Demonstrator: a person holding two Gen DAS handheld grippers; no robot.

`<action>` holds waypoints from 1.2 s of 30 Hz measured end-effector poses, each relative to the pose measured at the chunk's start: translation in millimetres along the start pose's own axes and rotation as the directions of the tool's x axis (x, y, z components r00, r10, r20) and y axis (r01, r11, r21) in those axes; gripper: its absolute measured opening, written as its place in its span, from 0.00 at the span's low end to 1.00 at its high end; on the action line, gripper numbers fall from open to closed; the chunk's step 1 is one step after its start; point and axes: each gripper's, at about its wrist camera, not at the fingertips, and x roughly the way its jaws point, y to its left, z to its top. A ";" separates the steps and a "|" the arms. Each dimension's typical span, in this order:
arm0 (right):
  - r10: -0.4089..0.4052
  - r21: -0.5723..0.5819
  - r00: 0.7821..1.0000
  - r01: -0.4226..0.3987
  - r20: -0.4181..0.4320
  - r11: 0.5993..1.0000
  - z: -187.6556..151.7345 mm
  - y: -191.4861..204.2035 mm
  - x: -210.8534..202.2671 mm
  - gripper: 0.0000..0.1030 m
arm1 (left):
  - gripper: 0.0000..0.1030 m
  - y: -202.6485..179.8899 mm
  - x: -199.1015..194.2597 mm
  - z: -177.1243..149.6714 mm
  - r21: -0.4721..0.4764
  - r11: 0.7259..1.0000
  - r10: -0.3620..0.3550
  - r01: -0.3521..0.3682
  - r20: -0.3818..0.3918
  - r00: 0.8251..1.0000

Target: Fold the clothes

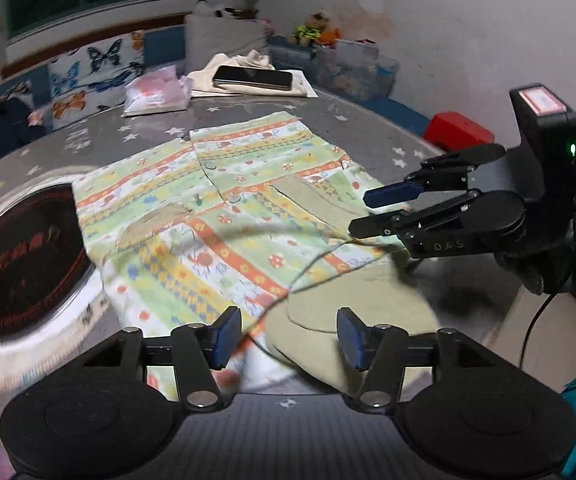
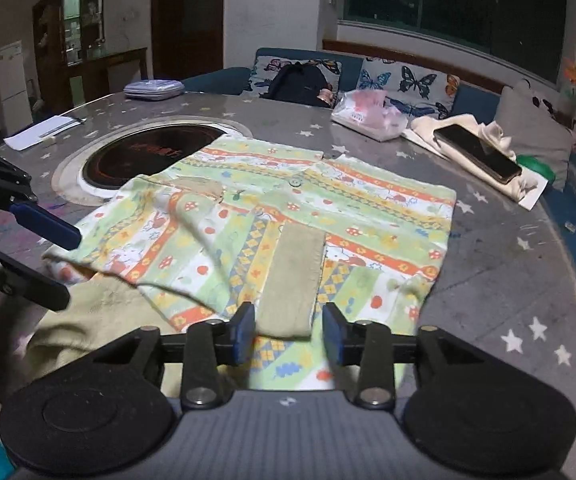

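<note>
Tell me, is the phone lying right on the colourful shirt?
No, the phone lies on a cream cloth at the far side of the table, apart from the colourful shirt.

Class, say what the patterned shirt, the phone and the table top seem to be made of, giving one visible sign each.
Patterned shirt: soft woven cloth, likely cotton; it creases and drapes, matte. Phone: glossy glass front; it reflects light. Table top: probably a hard, smooth surface with printed stars; faint sheen, material unclear.
</note>
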 end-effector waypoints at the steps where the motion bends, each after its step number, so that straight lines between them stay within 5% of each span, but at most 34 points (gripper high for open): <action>1: -0.001 -0.013 1.000 0.001 0.000 1.000 -2.0 0.3 -4.9 0.38 | 0.56 0.0 0.9 -1.3 -0.039 0.999 -0.006 0.005 -0.020 1.000; 10: -0.056 -0.162 0.998 0.051 -0.030 0.986 -28.7 4.0 -39.6 0.59 | 0.53 -6.1 20.2 -9.2 -0.203 0.979 -0.039 0.018 -0.100 0.994; 14: -0.075 -0.268 0.997 0.066 -0.022 0.961 -42.1 14.0 -47.8 0.68 | 0.29 -10.6 24.2 -7.7 -0.196 0.980 -0.044 0.024 -0.098 0.994; 17: -0.066 -0.331 0.998 0.059 -0.011 0.942 -49.6 22.7 -48.7 0.72 | 0.20 -2.6 19.2 -1.3 -0.222 0.974 -0.061 0.043 -0.073 0.995; 23: 0.009 -0.379 0.998 0.012 0.054 0.925 -47.7 38.7 -35.5 0.72 | 0.17 9.5 7.4 29.3 -0.213 0.974 -0.072 0.075 0.020 0.997; 26: 0.055 -0.343 0.996 -0.028 0.069 0.939 -37.0 41.9 -23.1 0.61 | 0.17 15.5 9.4 45.3 -0.208 0.973 -0.086 0.094 0.047 0.995; 27: 0.074 -0.317 0.995 -0.049 0.068 0.947 -31.9 40.9 -19.2 0.56 | 0.18 17.5 9.9 48.6 -0.205 0.974 -0.087 0.096 0.053 0.995; 29: 0.117 -0.249 0.992 -0.100 0.055 0.963 -20.0 36.1 -11.6 0.29 | 0.25 20.4 8.9 51.9 -0.186 0.978 -0.083 0.094 0.064 0.994; 30: 0.138 -0.210 0.989 -0.125 0.049 0.970 -13.9 32.3 -8.7 0.23 | 0.29 21.2 7.2 51.8 -0.168 0.982 -0.078 0.088 0.070 0.995; 31: 0.159 -0.166 0.986 -0.149 0.044 0.975 -7.6 27.1 -6.6 0.16 | 0.44 21.8 4.0 50.3 -0.152 0.985 -0.073 0.084 0.076 0.994; 36: 0.230 -0.008 0.972 -0.230 0.039 0.973 14.3 -0.1 -4.2 0.13 | 0.76 20.6 -18.5 27.6 -0.035 0.999 0.017 -0.012 0.130 0.991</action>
